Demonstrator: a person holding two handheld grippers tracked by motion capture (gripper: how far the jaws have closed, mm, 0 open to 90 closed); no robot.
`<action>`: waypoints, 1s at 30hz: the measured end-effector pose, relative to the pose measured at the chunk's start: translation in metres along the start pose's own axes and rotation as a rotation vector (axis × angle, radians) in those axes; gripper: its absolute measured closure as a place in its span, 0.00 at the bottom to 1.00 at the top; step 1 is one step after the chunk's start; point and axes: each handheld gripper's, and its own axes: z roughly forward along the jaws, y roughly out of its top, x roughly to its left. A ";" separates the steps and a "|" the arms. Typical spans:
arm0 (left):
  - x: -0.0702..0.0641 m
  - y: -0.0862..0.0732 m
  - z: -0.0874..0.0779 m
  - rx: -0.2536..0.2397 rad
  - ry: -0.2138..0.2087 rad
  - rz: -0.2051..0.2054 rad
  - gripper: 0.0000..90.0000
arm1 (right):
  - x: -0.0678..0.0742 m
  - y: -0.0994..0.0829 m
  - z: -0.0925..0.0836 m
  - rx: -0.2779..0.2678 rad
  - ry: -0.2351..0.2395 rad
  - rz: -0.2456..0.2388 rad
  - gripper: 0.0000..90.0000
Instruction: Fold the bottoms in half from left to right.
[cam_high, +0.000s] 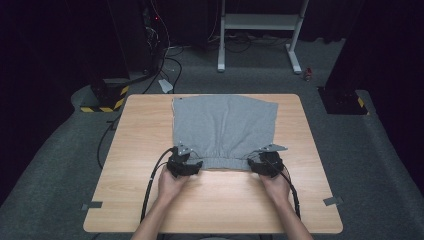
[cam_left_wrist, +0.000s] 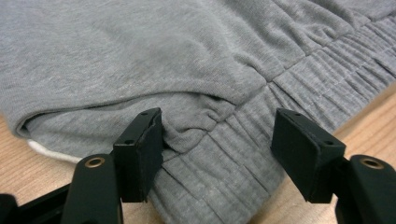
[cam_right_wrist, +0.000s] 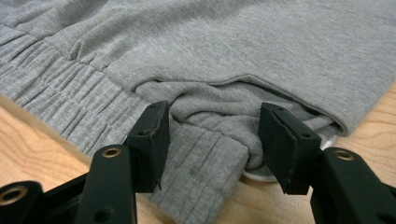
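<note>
- A pair of grey shorts (cam_high: 223, 131) lies flat on the wooden worktop (cam_high: 150, 130), reaching from the far edge toward the middle, with the elastic waistband (cam_high: 222, 162) toward the person's near edge.
- The left hand-held gripper (cam_high: 192, 169) sits at the waistband's left corner. In the left gripper view its jaws stand apart, with gathered waistband cloth (cam_left_wrist: 219, 154) between them and no pad pressing on it.
- The right hand-held gripper (cam_high: 256, 167) sits at the waistband's right corner. In the right gripper view its jaws are also spread, with bunched cloth (cam_right_wrist: 210, 121) lying between them, loose.
- Judged step: both corners of the waistband are lined up for a pinch, or have just been let go; the pictures fit either, and a fold toward the far edge looks the likely aim.
- The next move would call for both pairs of jaws to close on all the layers at once, then rise evenly so the cloth does not skew.
- A white edge (cam_right_wrist: 261, 176), perhaps a label or drawcord, peeks from under the right corner and could snag.
- No container stands on the worktop.
</note>
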 end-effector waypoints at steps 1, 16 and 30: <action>0.000 0.000 0.000 0.000 -0.002 0.001 0.38 | 0.000 0.000 0.000 0.000 0.001 -0.003 0.49; -0.007 -0.007 -0.005 -0.010 -0.013 0.001 0.38 | 0.001 -0.006 -0.006 0.004 0.007 -0.012 0.49; -0.015 -0.015 -0.012 -0.019 -0.023 0.010 0.38 | 0.004 -0.015 -0.014 -0.009 0.011 -0.017 0.49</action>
